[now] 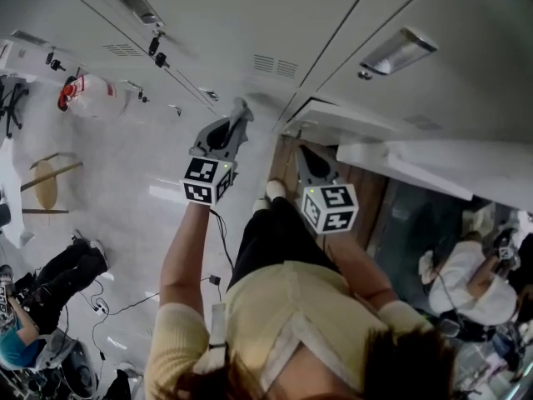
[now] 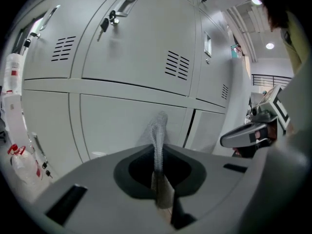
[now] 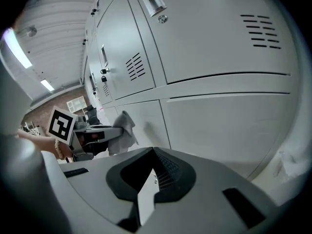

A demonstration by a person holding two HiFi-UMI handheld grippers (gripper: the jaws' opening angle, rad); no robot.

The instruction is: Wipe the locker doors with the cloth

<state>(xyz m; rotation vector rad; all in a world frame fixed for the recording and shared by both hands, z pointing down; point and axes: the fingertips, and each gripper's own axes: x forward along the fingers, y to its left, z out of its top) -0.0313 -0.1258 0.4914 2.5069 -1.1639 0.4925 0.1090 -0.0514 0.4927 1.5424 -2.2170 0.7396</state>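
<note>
A bank of pale grey metal lockers (image 1: 250, 23) with louvred vents and recessed handles fills most of every view; the left gripper view shows its upper and lower doors (image 2: 131, 48) divided by a horizontal seam, and the right gripper view shows the same run of doors (image 3: 219, 48) going off to the left; below them in the head view lies a pale glossy floor (image 1: 125, 190); the person, in a light yellow short-sleeved top (image 1: 283, 307), reaches both arms toward the lockers.

The grey left gripper (image 1: 236, 127) is held out towards a lower door; its jaws (image 2: 158, 179) are clamped tight on a small grey woven cloth (image 2: 158, 130), which stands up from between them as a narrow fold, close in front of the door; whether it touches the metal cannot be told; the right gripper view shows that cloth (image 3: 127, 128) bunched at the left gripper's tip, with its shadow on the door.

The dark right gripper (image 1: 306, 155) hangs just beside the left one, close to the lockers; its jaws (image 3: 146, 194) are drawn almost together with nothing between them.

A small key (image 2: 105, 23) hangs in an upper door's lock; a clear plastic bottle with a red cap (image 2: 22, 162) shows at the far left.
</note>
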